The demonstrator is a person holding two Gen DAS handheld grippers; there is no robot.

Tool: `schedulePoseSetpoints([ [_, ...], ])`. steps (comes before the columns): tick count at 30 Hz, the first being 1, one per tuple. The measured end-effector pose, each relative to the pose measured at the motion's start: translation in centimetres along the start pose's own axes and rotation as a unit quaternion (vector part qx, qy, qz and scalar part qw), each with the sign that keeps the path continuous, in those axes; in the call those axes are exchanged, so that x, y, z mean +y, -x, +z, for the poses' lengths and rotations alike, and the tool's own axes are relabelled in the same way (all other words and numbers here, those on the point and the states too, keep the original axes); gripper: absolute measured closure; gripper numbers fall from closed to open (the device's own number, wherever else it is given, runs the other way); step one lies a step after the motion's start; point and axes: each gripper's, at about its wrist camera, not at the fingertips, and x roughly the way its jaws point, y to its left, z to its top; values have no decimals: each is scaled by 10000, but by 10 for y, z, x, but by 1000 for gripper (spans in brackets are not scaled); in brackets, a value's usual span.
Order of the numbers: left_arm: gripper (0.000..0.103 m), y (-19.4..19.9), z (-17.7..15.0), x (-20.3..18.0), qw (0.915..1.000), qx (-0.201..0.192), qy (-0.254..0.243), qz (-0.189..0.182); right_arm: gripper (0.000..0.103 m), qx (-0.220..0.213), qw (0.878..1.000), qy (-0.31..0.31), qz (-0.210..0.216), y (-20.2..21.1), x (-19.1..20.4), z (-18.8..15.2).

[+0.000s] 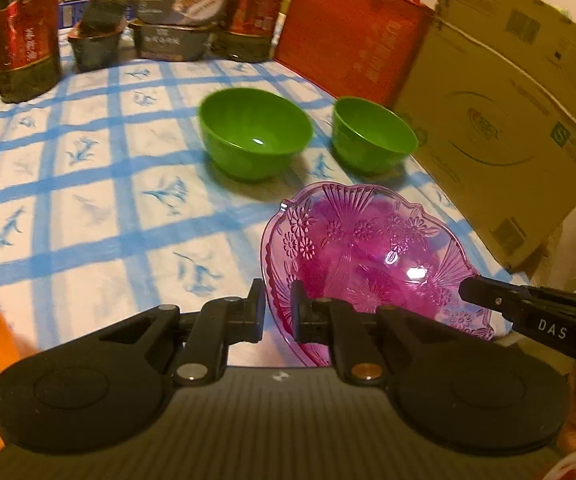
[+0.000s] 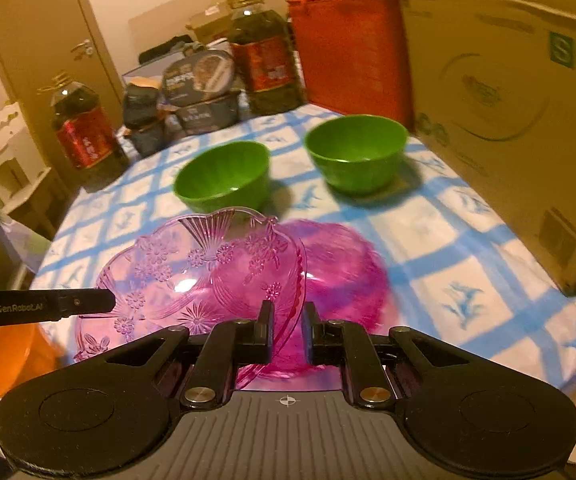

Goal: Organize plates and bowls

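Over the checked bench [image 1: 88,184], before two green bowls [image 1: 254,132], the pink plate [image 1: 367,248] hangs pinched at opposite rims: left gripper [image 1: 278,312], marked "GenRobot.AI", and right gripper [image 2: 288,330], marked "DAS", both nearly closed on it.

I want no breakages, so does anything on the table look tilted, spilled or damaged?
Only the pink glass dish stands out: it is tipped on edge, its rim pinched by the left gripper and right gripper. Both green bowls sit upright. No spill or cracks visible.
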Motion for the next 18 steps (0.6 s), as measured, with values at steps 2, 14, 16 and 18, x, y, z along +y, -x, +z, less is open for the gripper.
schedulePoseSetpoints([
  [2, 92, -6, -1, -7, 10000, -6, -15, -16, 89, 22, 10000, -38, -51, 0, -10, -2],
  [14, 92, -47, 3, -29, 9999, 46, -158, -14, 89, -32, 9995, -1, -304, -17, -41, 3],
  [16, 92, -54, 5, -31, 9998, 63, -186, 10, 89, -22, 9995, 34, -326, -22, -45, 5],
  [18, 92, -60, 6, -34, 9997, 79, -219, 35, 90, -8, 9993, 81, -364, -29, -47, 7],
])
